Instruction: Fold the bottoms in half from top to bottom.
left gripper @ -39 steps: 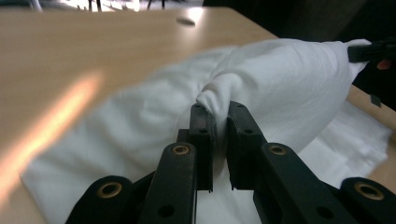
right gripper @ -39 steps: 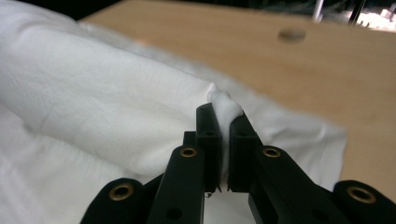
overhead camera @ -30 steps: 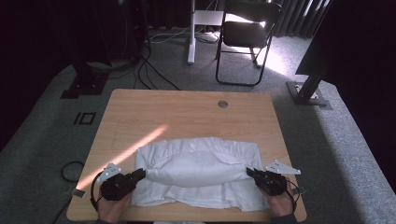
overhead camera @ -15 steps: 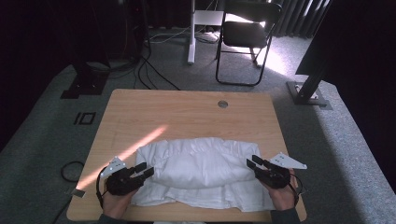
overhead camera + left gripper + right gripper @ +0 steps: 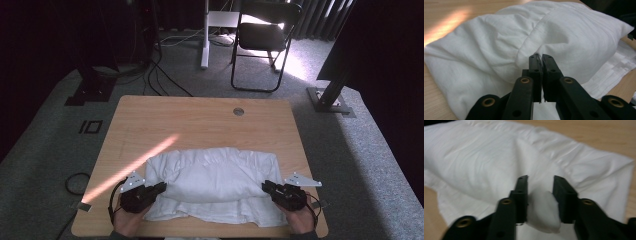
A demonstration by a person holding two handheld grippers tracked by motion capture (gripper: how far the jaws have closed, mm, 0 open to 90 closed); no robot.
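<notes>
Soft white pillow in a loose white cloth case, gripped at both short ends on the near half of the table.

The plump white fabric pillow [image 5: 212,172] lies crosswise on the light wooden table [image 5: 200,120], just in front of the person, with a flat skirt of the thin white pillowcase cloth [image 5: 210,212] spread beneath its near edge. Left gripper [image 5: 540,56]: jaws have just been closing and now stand together, a thin pinch of cloth between the tips. Right gripper [image 5: 540,180]: jaws part-way apart, just been closing, a bulge of white fabric bunched between them. Judgement: light, limp, compressible; the cloth likely slides over the filling, so thin pinches may slip. Best hold is at the end seams or corners, with a deep bite of fabric.
</notes>
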